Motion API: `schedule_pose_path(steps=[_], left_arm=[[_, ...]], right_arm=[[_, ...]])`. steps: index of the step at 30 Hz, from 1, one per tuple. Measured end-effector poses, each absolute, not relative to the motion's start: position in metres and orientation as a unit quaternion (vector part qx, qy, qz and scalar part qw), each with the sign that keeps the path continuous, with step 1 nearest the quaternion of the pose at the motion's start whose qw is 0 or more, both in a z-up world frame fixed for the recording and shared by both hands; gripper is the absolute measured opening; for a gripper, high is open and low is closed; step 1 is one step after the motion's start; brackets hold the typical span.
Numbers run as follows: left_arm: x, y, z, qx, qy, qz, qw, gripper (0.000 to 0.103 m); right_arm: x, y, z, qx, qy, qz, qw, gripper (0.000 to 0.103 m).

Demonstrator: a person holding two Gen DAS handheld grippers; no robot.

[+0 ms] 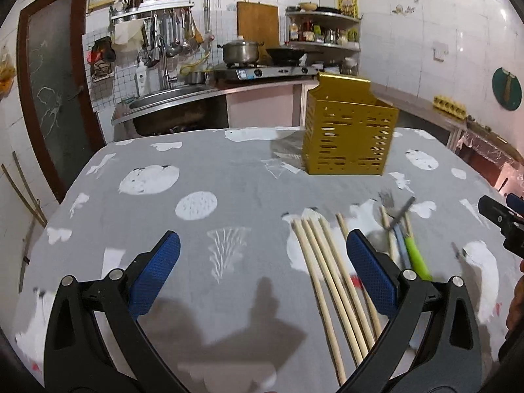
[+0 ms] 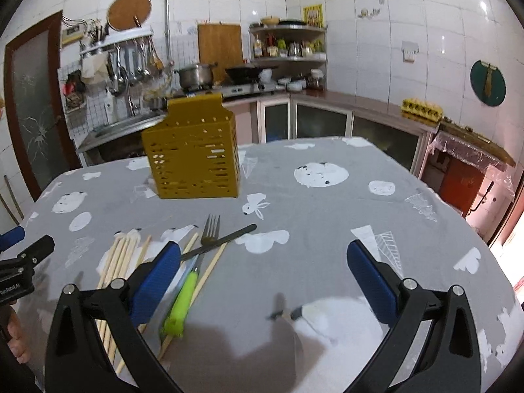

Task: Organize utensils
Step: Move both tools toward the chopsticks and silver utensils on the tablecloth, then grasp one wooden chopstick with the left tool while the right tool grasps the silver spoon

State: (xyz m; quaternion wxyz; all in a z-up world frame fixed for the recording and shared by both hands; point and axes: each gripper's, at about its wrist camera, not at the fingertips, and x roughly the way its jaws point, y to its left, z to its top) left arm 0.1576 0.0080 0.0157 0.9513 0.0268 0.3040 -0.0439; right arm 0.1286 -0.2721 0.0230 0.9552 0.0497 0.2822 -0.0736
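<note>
A gold perforated utensil holder [image 1: 348, 139] stands upright on the grey tablecloth [image 1: 229, 190]; it also shows in the right wrist view [image 2: 195, 160]. Several wooden chopsticks [image 1: 330, 271] lie near my left gripper's right finger, also seen in the right wrist view [image 2: 119, 258]. A fork with a green handle [image 2: 193, 275] and a dark utensil [image 2: 226, 237] lie crossed beside them. My left gripper [image 1: 262, 268] is open and empty above the cloth, left of the chopsticks. My right gripper [image 2: 263, 278] is open and empty, right of the fork.
The table's far edge faces a kitchen counter with a sink [image 1: 170, 96], a stove with a pot [image 1: 240, 50] and a wok. A wooden counter [image 2: 360, 104] runs along the right wall. A door [image 1: 52, 82] is at the left.
</note>
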Motion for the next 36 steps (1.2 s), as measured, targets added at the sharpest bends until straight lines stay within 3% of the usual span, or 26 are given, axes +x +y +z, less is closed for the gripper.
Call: schedule_pose_path(steps=[13,18,28,36], left_arm=[[0.237,0.003,-0.009,0.012,0.390,-0.032,0.920,0.095],[0.249,-0.001,-0.036,0.005,0.431,-0.041,0.901,0.077],[0.248,-0.015,-0.049,0.006,0.442,-0.051,0.895,0.075],[0.248,-0.015,-0.053,0.020,0.446,-0.052,0.893,0.060]], right_arm=[[0.203,-0.265,-0.001,0.030,0.345,-0.088,0.934,0.098],[0.217,-0.266,-0.018,0.035,0.372,-0.090,0.923,0.086],[0.221,-0.273,-0.024,0.039,0.377,-0.104,0.920,0.086],[0.243,-0.265,-0.024,0.031,0.398,-0.113,0.910,0.086]])
